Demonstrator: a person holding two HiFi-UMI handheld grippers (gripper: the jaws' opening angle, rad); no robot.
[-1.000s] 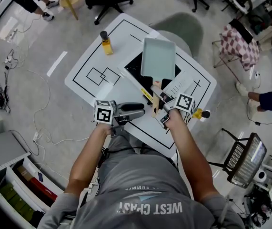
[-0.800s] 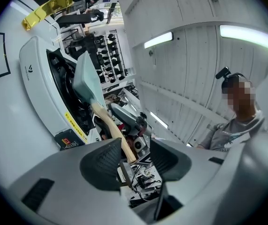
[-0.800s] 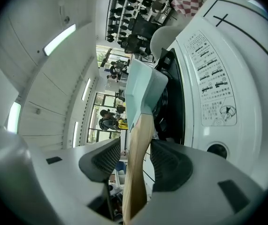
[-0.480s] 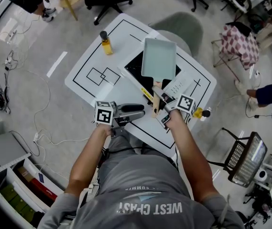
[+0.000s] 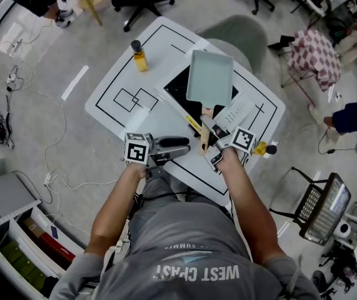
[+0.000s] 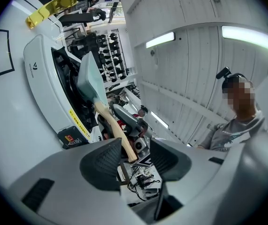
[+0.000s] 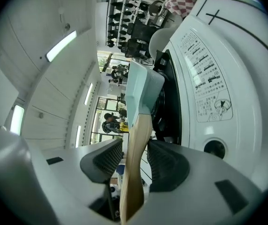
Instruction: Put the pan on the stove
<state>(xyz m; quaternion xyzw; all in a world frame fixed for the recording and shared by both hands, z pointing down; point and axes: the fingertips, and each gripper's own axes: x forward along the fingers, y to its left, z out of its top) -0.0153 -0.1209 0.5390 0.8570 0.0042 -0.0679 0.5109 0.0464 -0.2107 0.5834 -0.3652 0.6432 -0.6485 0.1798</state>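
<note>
Grey floor strewn with cables, office chairs round the edge, and in the middle a white table [image 5: 156, 61] ruled with black lines. In the head view the pan [image 5: 211, 77] is a pale green square with raised sides and a matte finish. It lies over the black glass of the stove [image 5: 177, 89], and its wooden handle [image 5: 202, 141] runs back toward the person. A yellow bottle [image 5: 140, 56] with a dark cap stands well apart, near the table's far left edge. The left gripper [image 5: 184, 145] points at the handle's butt end; the right gripper [image 5: 208, 127] is on the handle's line.

Over to the left gripper view: ribbed dark pads [image 6: 103, 163] standing wide, the handle's tip showing in the gap, neither pad on it. The stove [image 6: 35, 74] is smooth white plastic round the glass.

Right gripper view: pale, smooth wood runs straight between the jaws, which have just been closing in. One pad is against it, a sliver of gap shows at the other, so it's not clamped.
</note>
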